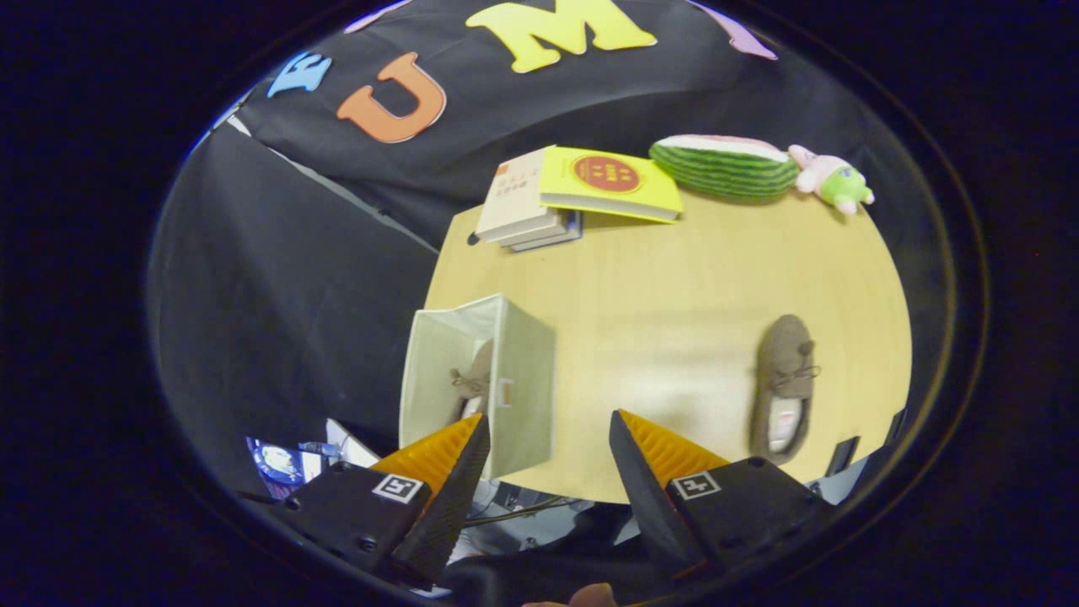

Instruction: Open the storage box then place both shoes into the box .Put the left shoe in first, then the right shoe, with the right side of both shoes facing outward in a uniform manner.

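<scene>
Pale fabric storage box [506,379] stands open on the light wooden table [657,278], one brown suede shoe [474,379] inside. Gripper [550,438] hovers empty, fingers wide apart. Second brown shoe [784,388] lies well apart; grabbing it carelessly could turn it the wrong way.

Bright overhead light glares off the table [674,337]; fisheye bends the edges, focus slightly soft

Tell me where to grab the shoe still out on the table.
Take the brown shoe from above, across its sides near the laces, where it looks narrow enough for the open tongs. It lies flat on the table, opening up, nothing touching it. One shoe already sits in the box.
</scene>
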`<state>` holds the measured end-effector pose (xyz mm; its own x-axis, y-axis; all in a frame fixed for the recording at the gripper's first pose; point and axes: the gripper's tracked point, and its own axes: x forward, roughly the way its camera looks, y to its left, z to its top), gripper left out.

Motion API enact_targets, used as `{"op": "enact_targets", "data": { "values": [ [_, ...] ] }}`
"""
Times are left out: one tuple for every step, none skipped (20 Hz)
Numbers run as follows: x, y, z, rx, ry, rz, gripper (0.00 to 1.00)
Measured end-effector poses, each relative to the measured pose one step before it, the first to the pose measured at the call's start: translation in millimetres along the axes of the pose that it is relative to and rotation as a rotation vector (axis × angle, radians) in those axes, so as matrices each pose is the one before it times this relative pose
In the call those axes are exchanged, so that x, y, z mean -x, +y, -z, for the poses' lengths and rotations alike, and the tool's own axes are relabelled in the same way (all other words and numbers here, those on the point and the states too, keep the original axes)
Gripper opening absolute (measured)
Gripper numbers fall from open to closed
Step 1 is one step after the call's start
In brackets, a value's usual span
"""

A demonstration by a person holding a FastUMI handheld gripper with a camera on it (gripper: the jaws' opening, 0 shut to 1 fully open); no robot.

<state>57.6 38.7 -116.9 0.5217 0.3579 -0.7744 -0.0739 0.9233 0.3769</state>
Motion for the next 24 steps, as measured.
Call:
{"op": "enact_targets", "data": {
  "values": [
    [7.04, -26.93, -5.52, 0.01754, -0.02045, 0.03158, 0.92],
    [4.27, -27.79, -5.37, 0.01407, -0.01967, 0.03842, 0.92],
    [2.17, -26.38, -4.12, 0.00755, -0.01432, 0.03659, 0.92],
    [0.59, -25.11, -1.81, -0.00044, -0.00534, 0.03295, 0.92],
    [0.47, -22.91, 0.13, -0.00779, -0.0017, 0.02531, 0.92],
    [-1.18, -19.57, 1.14, -0.01267, 0.00396, 0.01598, 0.92],
    [0.61, -14.5, 3.44, -0.01297, 0.00969, 0.00254, 0.92],
    [-4.6, -14.38, 3.73, -0.01475, 0.01131, 0.00112, 0.92],
    [-7.65, -13.16, 4.53, -0.01541, 0.02018, -0.001, 0.92],
    [-9.85, -10.1, 6.3, -0.00936, 0.02291, -0.00114, 0.92],
    [-12.05, -11.22, 7.09, 0.00015, 0.02756, 0.00433, 0.92],
    [-12.04, -10.09, 8.2, 0.00882, 0.03318, 0.00509, 0.92],
    [-11.8, -7.78, 8.52, 0.00661, 0.03503, -0.00119, 0.92],
    [-12.63, -6.05, 7.76, 0.00259, 0.03375, -0.00249, 0.92],
    [-14.89, -4.74, 4.77, 0.00835, 0.03323, 0.00181, 0.92],
    [-11.02, -8.94, 8.42, 0.00732, 0.0371, 0.01047, 0.92],
    [-8.95, -4.95, 2.63, 0.00666, 0.01617, 0.00281, 0.92],
    [-7.98, -6.07, 5.95, 0.0079, 0.02489, 0.00288, 0.92],
    [-8.15, -3.49, 3.52, 0.00148, 0.01584, -0.00293, 0.92],
    [-7.05, -1.49, 2.26, -0.00122, 0.01876, -0.00808, 0.92],
    [-6.37, -2.31, 1.94, -0.00038, 0.01306, -0.00444, 0.92],
    [-6.26, -4.27, 0.01, -0.00581, 0.00321, 0.00304, 0.91],
    [-4.32, -1.09, -0.28, -0.00945, 0.00224, -0.00543, 0.89],
    [-4.29, -0.13, 0.27, -0.01337, 0.006, -0.01265, 0.87]
  ]
}}
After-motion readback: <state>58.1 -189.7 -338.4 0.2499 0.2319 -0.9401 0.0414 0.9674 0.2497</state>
